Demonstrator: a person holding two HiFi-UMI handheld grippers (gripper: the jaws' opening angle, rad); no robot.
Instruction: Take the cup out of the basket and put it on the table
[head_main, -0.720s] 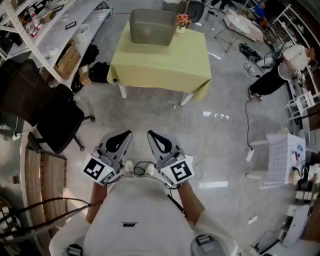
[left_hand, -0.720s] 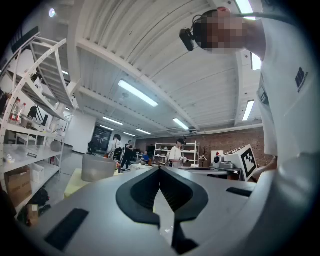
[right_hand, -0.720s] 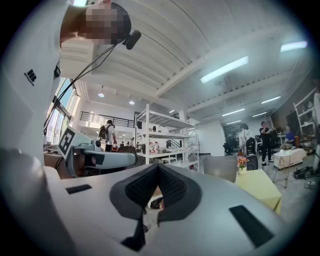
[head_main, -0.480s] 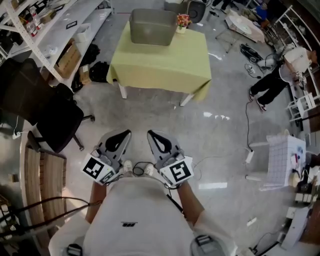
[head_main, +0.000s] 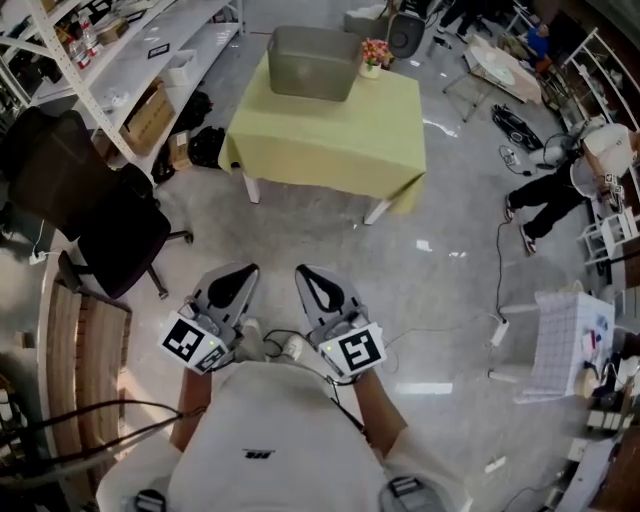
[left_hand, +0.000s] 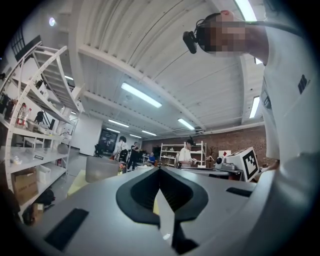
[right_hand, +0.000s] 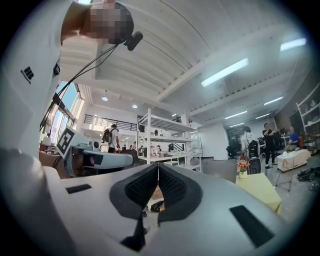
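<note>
Grippers both closed and empty: left gripper (head_main: 250, 270) and right gripper (head_main: 303, 270) are held side by side, jaw tips together, nothing between them. The basket (head_main: 310, 88) sits at the far end of the yellow-clothed table (head_main: 330, 135), beside a small flower pot (head_main: 374, 55), well apart from the grippers across open floor. The cup isn't discernible in any view, presumably down inside the basket. My read: task not started — approach, reach in, grasp, lift out and set down on the cloth are all left.

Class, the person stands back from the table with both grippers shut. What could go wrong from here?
The flower pot stands right beside the basket; a reach may knock it. No cup can be made out in the basket, so its place is unknown. The office chair sits near the path.
</note>
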